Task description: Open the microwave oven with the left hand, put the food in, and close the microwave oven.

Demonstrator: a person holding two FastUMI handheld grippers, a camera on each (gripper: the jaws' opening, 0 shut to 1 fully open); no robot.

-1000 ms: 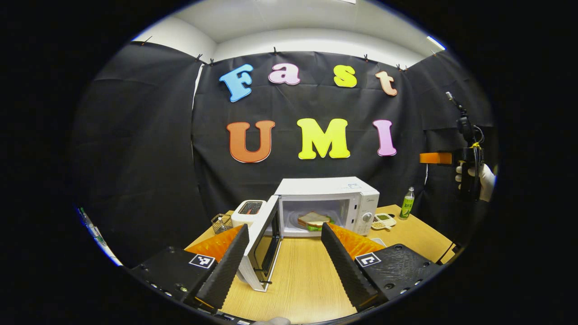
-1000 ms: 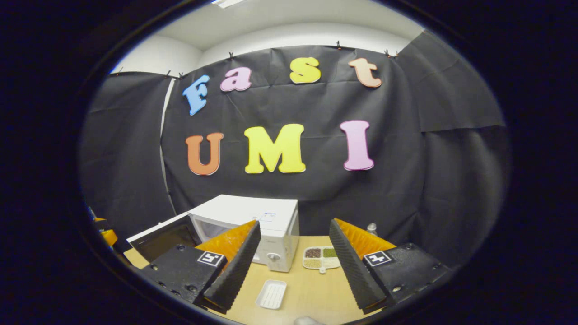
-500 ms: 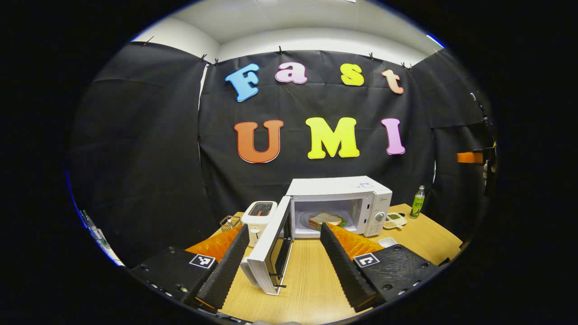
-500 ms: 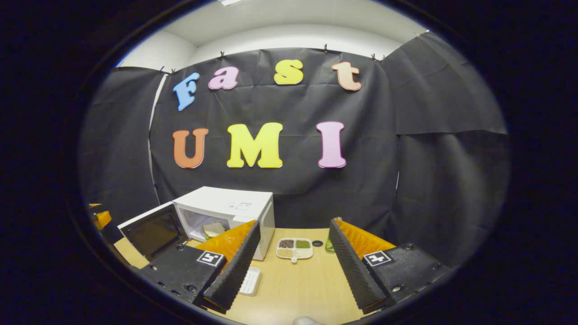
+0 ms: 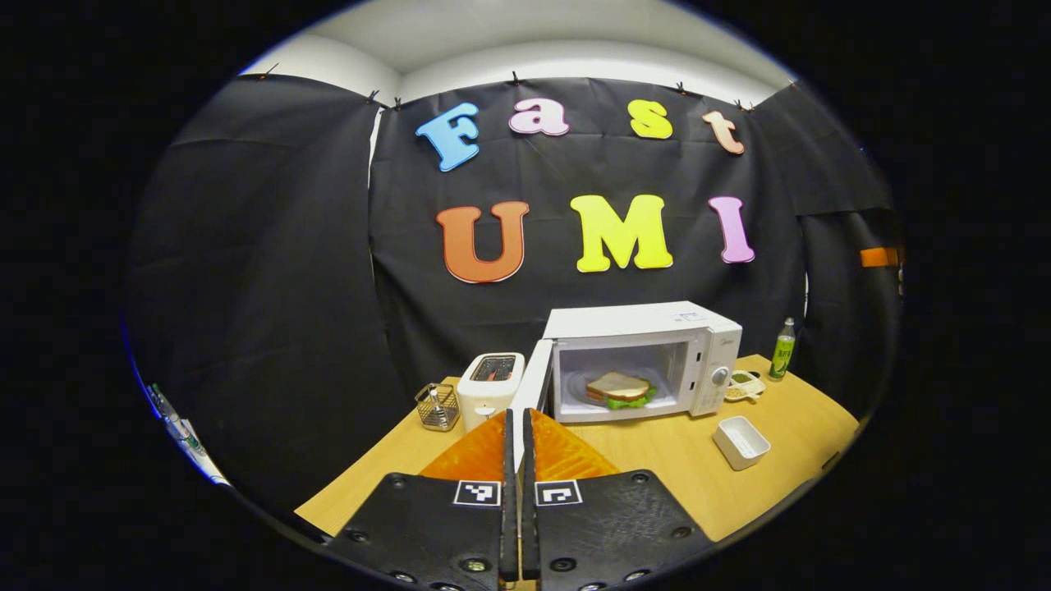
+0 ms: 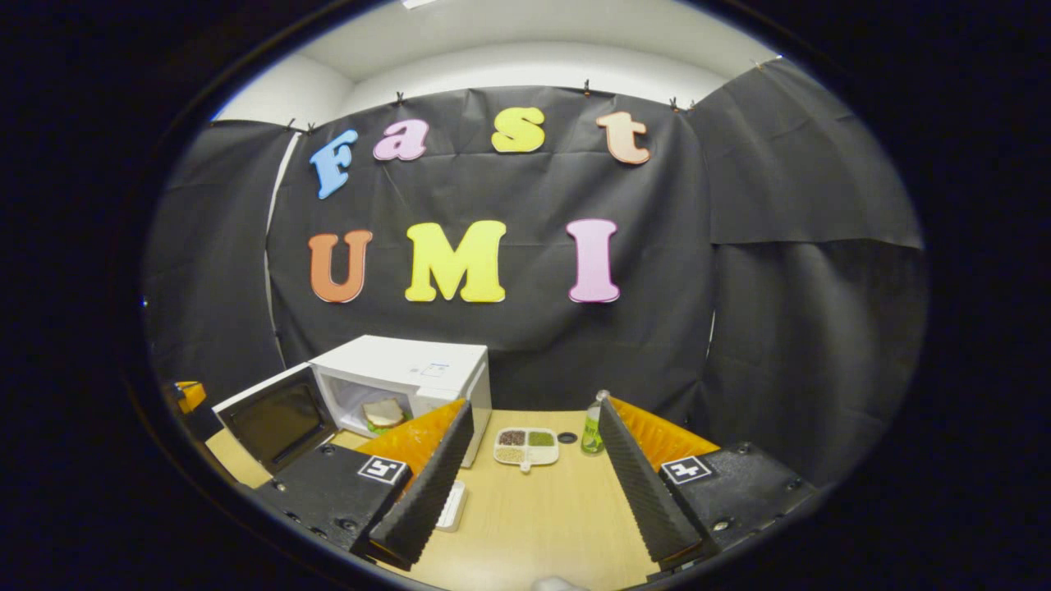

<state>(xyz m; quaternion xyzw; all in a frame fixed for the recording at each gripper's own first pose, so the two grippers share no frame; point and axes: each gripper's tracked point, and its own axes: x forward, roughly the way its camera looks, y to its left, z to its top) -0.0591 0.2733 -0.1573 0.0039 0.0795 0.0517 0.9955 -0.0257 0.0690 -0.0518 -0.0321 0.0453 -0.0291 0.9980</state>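
Standing on a light wooden table, the white microwave oven serves as the reference point for all positions below. Its door is swung open to the left, seen nearly edge-on in the left gripper view; in the right gripper view the door's dark window faces outward at an angle. The control panel with a round knob occupies the oven's right front.

Inside the cavity lies the sandwich: pale sliced bread on top, green leaf showing at the lower edge, resting on the turntable. It sits roughly at the centre of the cavity floor.

Left of the microwave oven stands a white toaster, and further left a small wire basket. Right of the oven lie a divided dish of grains, a green bottle, and, nearer the camera, a white rectangular tray.

The left gripper is held in front of the oven, its fingers brought together with only a thin slit between them; the door's edge lines up with that slit, and whether they press on it cannot be determined. The right gripper hangs to the right of the oven with fingers spread wide, holding nothing.
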